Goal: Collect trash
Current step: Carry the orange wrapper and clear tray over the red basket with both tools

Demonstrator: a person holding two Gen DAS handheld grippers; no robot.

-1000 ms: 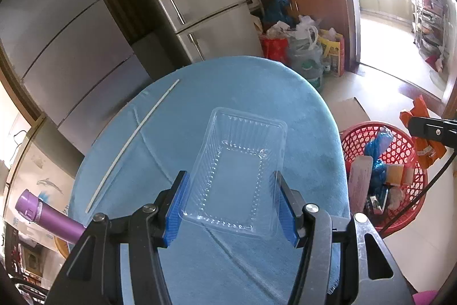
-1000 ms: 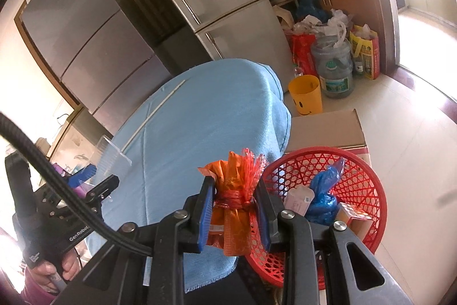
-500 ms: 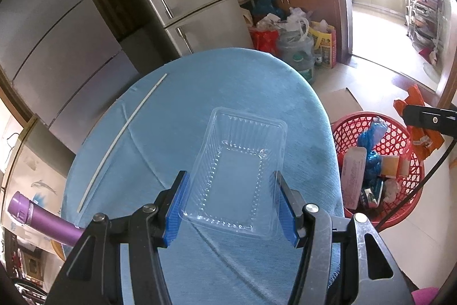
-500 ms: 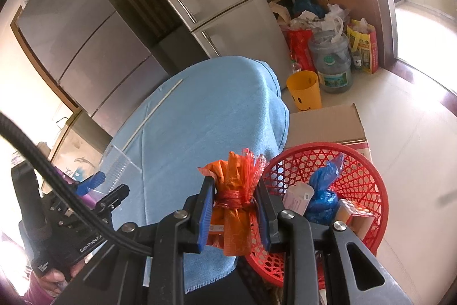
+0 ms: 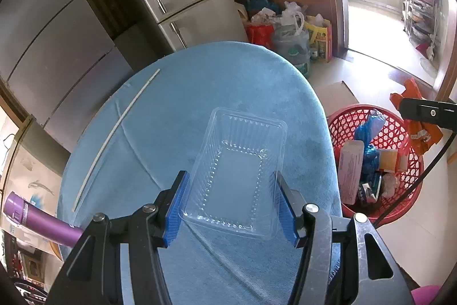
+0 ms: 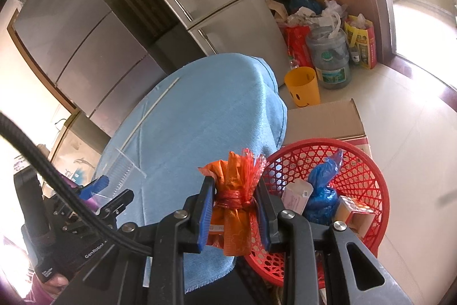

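My right gripper (image 6: 233, 207) had its fingers (image 6: 206, 212) clamped on an orange bag (image 6: 234, 200), tied with red string, just above the near rim of the red basket (image 6: 368, 162). In the basket lay a blue bag (image 6: 324, 185) and small boxes. To my left, my left gripper (image 6: 97, 190) held a clear tray (image 6: 122, 167) over the blue tabletop (image 6: 200, 116). A thin white stick (image 6: 151, 110) lay along its far edge.

- My left gripper (image 5: 231, 205) and right gripper (image 6: 235, 212) had black frames, blue finger pads, silver screws.
- A black braided cable (image 6: 57, 190) crossed the right view.
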